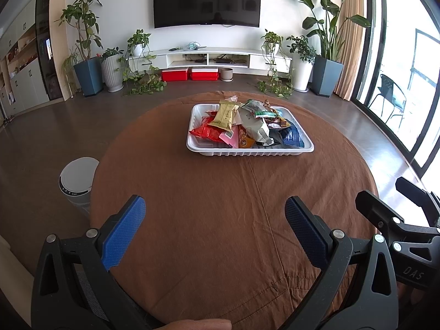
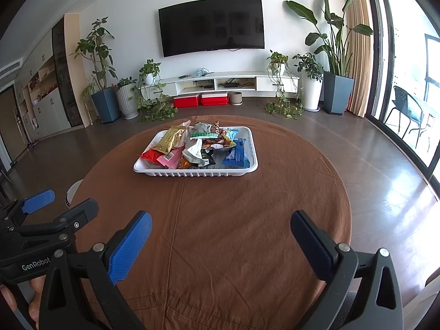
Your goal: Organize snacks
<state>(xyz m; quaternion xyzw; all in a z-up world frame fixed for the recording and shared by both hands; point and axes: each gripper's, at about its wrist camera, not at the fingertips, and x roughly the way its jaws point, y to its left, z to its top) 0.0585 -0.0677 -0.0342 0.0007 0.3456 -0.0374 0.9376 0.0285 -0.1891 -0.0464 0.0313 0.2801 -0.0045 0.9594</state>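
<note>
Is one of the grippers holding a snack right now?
No, the left gripper and the right gripper are both open and empty, and all the snacks lie in the tray.

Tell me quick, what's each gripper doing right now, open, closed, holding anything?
Left gripper: open, holding nothing, above the brown tablecloth.
Right gripper: open, holding nothing, short of the snack tray.

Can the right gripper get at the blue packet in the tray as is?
Probably yes. The right gripper is open and empty, the brown tablecloth ahead is bare, and the blue packet lies uncovered at the right side of the white tray.
</note>
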